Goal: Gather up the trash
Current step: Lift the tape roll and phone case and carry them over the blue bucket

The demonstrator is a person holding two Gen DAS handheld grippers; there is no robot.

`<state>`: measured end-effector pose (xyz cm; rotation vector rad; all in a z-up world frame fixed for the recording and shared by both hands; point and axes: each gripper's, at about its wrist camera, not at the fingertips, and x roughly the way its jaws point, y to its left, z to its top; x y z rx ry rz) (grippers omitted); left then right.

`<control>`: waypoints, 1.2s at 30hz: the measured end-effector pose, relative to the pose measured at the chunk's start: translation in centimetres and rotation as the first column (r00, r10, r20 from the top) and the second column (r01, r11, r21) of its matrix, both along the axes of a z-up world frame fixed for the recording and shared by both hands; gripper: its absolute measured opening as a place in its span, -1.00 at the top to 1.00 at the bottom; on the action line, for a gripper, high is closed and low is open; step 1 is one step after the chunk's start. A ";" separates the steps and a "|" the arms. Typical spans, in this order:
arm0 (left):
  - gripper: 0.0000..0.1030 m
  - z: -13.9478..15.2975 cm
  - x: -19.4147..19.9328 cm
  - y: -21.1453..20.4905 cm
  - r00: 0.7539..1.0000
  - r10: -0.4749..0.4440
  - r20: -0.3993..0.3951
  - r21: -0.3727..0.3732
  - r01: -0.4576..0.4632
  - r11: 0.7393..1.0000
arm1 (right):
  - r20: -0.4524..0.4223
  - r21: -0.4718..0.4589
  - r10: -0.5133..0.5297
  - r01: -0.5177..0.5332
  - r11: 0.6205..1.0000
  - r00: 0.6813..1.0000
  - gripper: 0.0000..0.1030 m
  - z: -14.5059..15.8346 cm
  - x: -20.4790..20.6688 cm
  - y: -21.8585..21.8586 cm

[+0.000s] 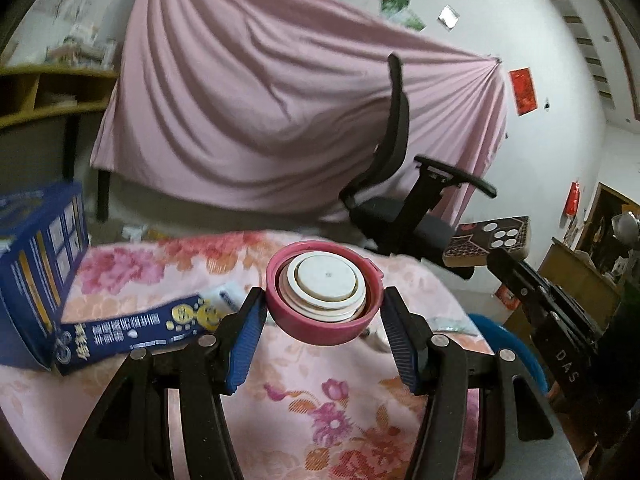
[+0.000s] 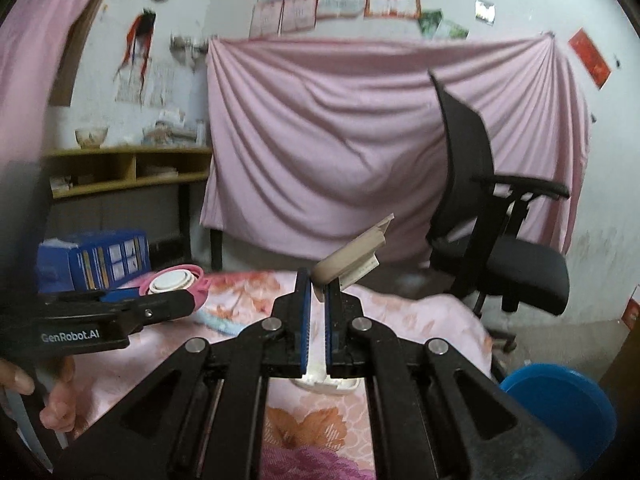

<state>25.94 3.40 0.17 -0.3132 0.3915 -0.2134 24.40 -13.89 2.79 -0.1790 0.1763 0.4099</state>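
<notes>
Boxes first, at my far left: a tall blue cardboard box (image 1: 38,268) stands on the pink floral blanket (image 1: 280,376), and a flat blue printed carton (image 1: 132,330) lies tipped against its foot. Next to these my left gripper (image 1: 324,322) holds a round pink plastic lid with a white inner disc (image 1: 322,292), lifted clear of the blanket; the left blue pad touches the rim, but I see a sliver of gap at the right pad, so I judge the jaws closed on it only loosely. Further right, my right gripper (image 2: 318,296) has its jaws nearly together, pinching a beige folded cardboard scrap (image 2: 352,258) that sticks up and away beyond the fingertips, with a white plastic piece (image 2: 326,384) showing low between the fingers; whether that is the same item I cannot tell. At the lower right edge sits a blue round plastic bin (image 2: 560,404), beside the bed and below blanket height. I judge both pieces of trash picked up and the carry step in hand. The next move calls for swinging both loads right, over the bin's mouth, keeping the lid level so it doesn't slip, then opening each pair of jaws.
</notes>
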 end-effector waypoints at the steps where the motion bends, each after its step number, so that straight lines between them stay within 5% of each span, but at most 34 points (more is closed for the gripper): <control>1: -0.02 0.2 -0.4 0.0 1.000 0.004 0.023 0.002 -0.004 1.000 | 0.026 -0.002 -0.008 0.008 1.000 1.000 0.06 0.2 -0.4 -0.1; 11: -0.02 3.8 -2.0 -3.0 0.982 -0.061 0.177 0.017 0.058 0.998 | 0.253 -0.080 -0.125 0.150 0.986 0.959 0.06 2.0 -3.9 -1.7; 21: -0.03 6.9 1.6 -12.5 0.942 -0.223 0.250 0.035 0.221 0.975 | 0.265 0.021 -0.304 0.310 0.951 0.915 0.06 4.1 -4.4 -9.4; 36: -0.03 4.5 9.2 -24.1 0.928 -0.366 -0.071 0.014 0.368 0.930 | -0.001 0.122 -0.459 0.455 0.882 0.889 0.06 2.9 -2.1 -19.2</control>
